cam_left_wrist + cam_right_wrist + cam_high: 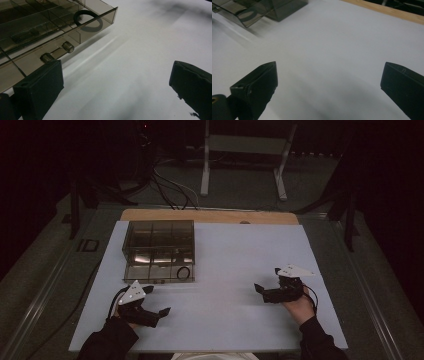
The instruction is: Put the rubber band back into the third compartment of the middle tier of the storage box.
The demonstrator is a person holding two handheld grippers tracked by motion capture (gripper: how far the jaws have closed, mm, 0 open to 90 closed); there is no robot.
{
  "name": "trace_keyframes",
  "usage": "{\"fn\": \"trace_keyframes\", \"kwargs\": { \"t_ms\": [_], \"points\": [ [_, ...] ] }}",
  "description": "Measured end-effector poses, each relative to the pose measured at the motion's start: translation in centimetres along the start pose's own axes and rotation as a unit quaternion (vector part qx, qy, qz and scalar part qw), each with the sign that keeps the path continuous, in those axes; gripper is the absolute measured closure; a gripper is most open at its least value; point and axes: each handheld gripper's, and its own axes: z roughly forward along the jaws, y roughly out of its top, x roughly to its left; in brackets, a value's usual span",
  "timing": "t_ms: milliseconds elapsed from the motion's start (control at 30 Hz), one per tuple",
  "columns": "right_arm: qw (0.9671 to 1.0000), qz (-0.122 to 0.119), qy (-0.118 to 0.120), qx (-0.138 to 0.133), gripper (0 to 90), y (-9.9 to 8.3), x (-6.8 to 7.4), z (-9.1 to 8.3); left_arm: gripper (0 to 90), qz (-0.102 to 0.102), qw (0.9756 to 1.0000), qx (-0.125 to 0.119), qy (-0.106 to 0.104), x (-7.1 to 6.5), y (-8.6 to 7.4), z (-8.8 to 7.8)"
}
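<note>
Here, notes from my remote seat. The white sheet [235, 270] covers most of the table, with a strip of wooden edge [210, 216] showing along the far side. The smoky clear compartment box [159, 251] sits on the sheet's far left part, its left wall close to the sheet's left border. From the box rightward I see bare white surface all the way to the right border, and a broad bare band also runs between the two grippers along the near side.

Inside the box, a black rubber ring [183, 272] lies in the near right compartment, close to the front wall. In the left gripper view the ring [87, 20] sits just behind the box corner, and two small metal cylinders [57, 51] lie inside the near wall, just beyond the left jaw.

The left gripper [150, 312] rests low at the near left of the sheet, just in front of the box's near left corner, angled rightward. Its jaws stand wide apart, nothing between them but sheet; I cannot tell whether the left jaw touches the box wall.

The right gripper [267, 292] is at the near right, well apart from the box, pointing left toward it. Its jaws are likewise spread wide and hold nothing. In its own view the box corner [262, 11] shows far off at upper left.
</note>
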Motion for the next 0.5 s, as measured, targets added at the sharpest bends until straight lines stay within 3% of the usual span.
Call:
{"fn": "trace_keyframes", "kwargs": {
  "t_ms": [333, 500],
  "points": [
    [0.9997, 0.024, -0.007, -0.003, 1.1, -2.3, -0.1, -0.9, 0.8, 0.000, 1.0000, -0.002, -0.001, 0.0, 0.0, 0.0],
    [0.9997, 0.016, -0.017, 0.001, 1.1, -3.1, 0.2, -0.4, 0.8, -0.001, 1.0000, -0.002, 0.000, 0.0, 0.0, 0.0]
  ]
}}
